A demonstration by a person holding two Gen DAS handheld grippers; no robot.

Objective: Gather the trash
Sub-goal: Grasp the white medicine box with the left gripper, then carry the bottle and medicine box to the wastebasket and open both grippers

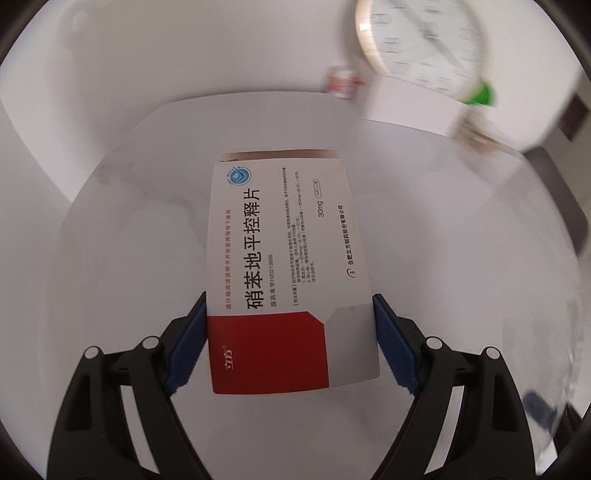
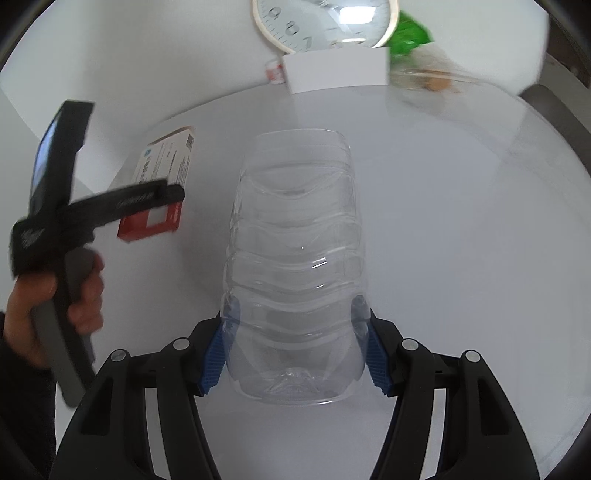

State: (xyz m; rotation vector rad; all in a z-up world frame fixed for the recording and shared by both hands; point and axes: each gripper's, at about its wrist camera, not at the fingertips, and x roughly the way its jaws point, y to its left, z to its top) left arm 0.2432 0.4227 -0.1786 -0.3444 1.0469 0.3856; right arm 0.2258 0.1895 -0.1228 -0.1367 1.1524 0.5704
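The left claw (image 1: 290, 339) is clamped on a white-and-red medicine box (image 1: 288, 266), its blue pads (image 1: 186, 350) pressing the two long edges near the red end; the box points away from the camera, lifted above the white counter (image 1: 461, 258). From the right wrist view that same box (image 2: 162, 184) sits at the left, held by the left claw (image 2: 173, 192) with a person's hand (image 2: 55, 295) around the grip. The right claw (image 2: 297, 339) grips a clear, ribbed plastic bottle (image 2: 295, 258) by its base end, pads squeezing both sides, the bottle stretching out over the counter. At the far edge stand a round wall clock (image 2: 325, 22), a white card (image 2: 336, 70), a small red-and-white item (image 2: 275, 72) and something green (image 2: 410, 33), possibly a wrapper; blur makes that hard to tell.
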